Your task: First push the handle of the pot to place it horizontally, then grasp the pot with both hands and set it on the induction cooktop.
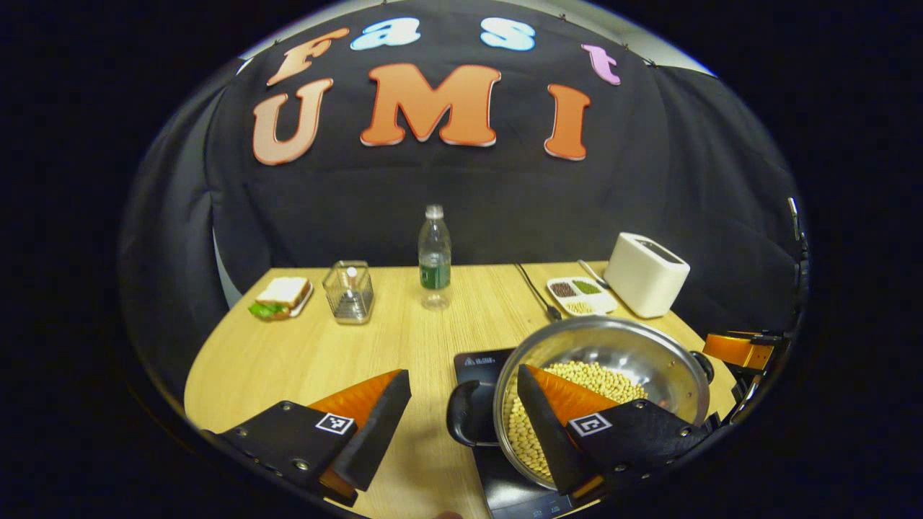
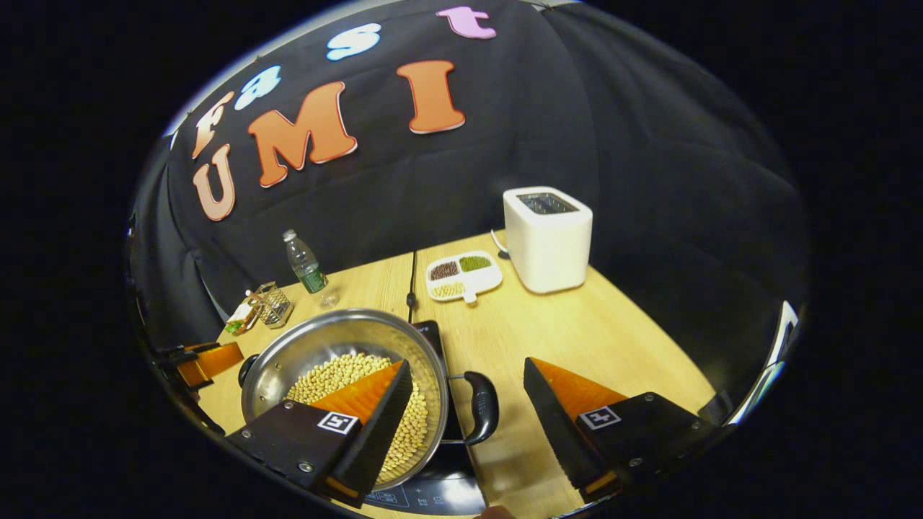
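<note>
On the wooden surface sits a flat black cooktop, and the shiny pot full of pale beans rests on top of it. The pot has a black loop handle on each side.

From the left gripper view, the left hand-held gripper has its fingers wide apart. One finger sits over the bare surface and the other reaches over the pot's rim, above the beans. The near pot handle lies in the gap between them, and no finger can be seen pressing on it. Far off on the pot's other side, a bit of the other gripper peeks in. This view also shows a sandwich on a plate, a clear box, a water bottle, a tray with three kinds of seeds, a toaster and a dark cord.

From the right gripper view, the right hand-held gripper is spread open too. One finger hangs over the beans and the other over the surface, with the pot's other handle between them. This view looks down into the toaster's top slot, which the left view does not show well. Here the sandwich is tiny and hard to make out.
</note>
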Motion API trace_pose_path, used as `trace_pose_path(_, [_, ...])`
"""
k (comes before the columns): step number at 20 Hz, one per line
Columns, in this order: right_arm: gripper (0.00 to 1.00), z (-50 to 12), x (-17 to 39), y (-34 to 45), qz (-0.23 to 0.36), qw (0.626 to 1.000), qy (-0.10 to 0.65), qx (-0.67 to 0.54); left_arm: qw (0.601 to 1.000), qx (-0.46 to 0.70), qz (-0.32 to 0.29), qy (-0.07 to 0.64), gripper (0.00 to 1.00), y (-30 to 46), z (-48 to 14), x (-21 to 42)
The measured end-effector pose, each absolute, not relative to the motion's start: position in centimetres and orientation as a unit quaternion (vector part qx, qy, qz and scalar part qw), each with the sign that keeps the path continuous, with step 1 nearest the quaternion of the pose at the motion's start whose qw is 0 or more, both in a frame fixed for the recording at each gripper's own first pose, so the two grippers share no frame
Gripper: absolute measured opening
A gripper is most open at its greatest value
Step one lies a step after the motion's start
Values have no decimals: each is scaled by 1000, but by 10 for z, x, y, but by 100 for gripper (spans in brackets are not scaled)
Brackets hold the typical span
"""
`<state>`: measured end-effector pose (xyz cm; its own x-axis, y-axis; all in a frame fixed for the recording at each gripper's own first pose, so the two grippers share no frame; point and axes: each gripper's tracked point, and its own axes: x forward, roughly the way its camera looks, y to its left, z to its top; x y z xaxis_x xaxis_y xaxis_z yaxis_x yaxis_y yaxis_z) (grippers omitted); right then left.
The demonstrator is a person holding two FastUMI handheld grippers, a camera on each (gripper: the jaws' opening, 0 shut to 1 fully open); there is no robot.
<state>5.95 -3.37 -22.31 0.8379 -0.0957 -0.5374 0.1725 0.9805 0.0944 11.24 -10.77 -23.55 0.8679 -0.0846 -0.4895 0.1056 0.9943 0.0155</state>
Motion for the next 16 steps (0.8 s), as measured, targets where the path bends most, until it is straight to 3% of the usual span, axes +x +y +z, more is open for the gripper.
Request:
trace_pose_path(7, [95,-66,43,-26,-54,993,104,9,995,1,-19,94,92,-82,-67,89])
trace_pose_path(9, [100,-31,29,-20,-41,996,77,7,997,-33,-13,68,92,-69,-26,77])
trace_pose_path(10, [95,-17,22,-15,-32,997,67,10,998,-36,-4,55,91,-57,-8,71])
trace_pose_path(15, [95,34,-8,-14,-6,999,21,39,998,-18,51,-15,90,-7,61,43])
trace_pose_path(16, [100,41,-13,-17,-8,999,10,45,998,-18,60,-23,90,-1,66,37])
